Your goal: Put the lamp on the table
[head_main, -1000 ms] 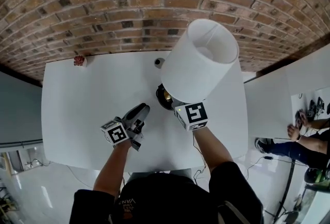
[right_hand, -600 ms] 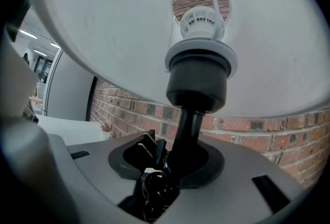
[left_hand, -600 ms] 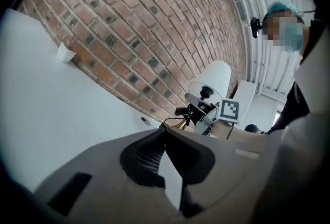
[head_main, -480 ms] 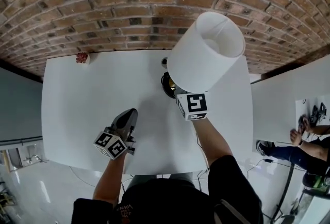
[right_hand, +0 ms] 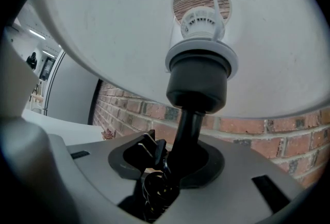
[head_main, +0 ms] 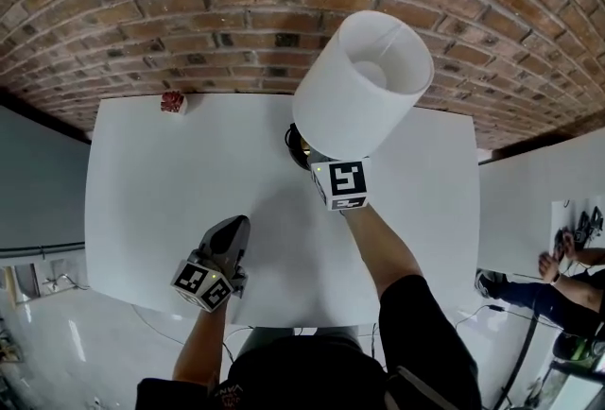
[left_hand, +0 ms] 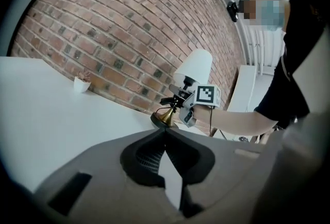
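Note:
The lamp has a white shade (head_main: 364, 82) and a brass foot (head_main: 301, 145) and leans over the back middle of the white table (head_main: 142, 181). My right gripper (head_main: 326, 167) is shut on its black stem (right_hand: 188, 125) under the shade. The bulb (right_hand: 201, 24) shows above the stem, and the black plug (right_hand: 147, 148) with coiled cord hangs at the jaws. In the left gripper view the foot (left_hand: 165, 117) sits at the table's surface. My left gripper (head_main: 234, 229) is shut and empty near the front edge, pointing at the lamp.
A small red plant in a white pot (head_main: 172, 102) stands at the back left corner against the brick wall (head_main: 189, 11). A second white surface (head_main: 539, 200) lies to the right, with a seated person's legs (head_main: 539, 281) beyond it.
My left gripper has shut and drawn back towards the table's front edge. The right gripper has carried the lamp a little farther towards the wall.

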`<state>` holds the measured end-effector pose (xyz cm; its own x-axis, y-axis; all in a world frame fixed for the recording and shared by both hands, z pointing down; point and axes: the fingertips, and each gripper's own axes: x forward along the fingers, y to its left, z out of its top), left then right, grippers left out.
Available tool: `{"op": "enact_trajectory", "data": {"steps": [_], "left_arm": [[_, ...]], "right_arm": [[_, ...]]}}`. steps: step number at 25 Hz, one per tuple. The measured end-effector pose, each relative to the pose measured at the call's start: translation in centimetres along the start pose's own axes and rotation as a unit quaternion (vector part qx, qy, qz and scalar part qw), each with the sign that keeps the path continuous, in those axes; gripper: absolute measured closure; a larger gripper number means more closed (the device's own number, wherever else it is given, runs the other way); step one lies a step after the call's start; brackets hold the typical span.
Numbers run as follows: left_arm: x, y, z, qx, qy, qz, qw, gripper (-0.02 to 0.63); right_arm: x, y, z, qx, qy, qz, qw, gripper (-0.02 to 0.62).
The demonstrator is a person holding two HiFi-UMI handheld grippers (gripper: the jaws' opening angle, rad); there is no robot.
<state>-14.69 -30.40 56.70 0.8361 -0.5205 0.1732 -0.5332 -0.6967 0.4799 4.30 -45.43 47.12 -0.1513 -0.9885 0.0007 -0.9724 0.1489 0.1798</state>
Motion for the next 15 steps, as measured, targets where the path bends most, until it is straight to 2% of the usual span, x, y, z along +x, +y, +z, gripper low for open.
{"op": "enact_trajectory", "data": {"steps": [8, 15], "left_arm": [[-1.3, 2.7, -0.3, 0.020, -0.003, 0.009, 0.9998, 0.604], [-1.8, 4.0, -0.5, 0.012, -0.001, 0.022, 0.9997, 0.604]], "right_arm": [[3.9, 1.9, -0.2, -0.021, -0.010, 0.009, 1.000, 0.451], [6.2, 2.1, -1.4, -0.031, -0.006, 0.006, 0.999, 0.449]]}}
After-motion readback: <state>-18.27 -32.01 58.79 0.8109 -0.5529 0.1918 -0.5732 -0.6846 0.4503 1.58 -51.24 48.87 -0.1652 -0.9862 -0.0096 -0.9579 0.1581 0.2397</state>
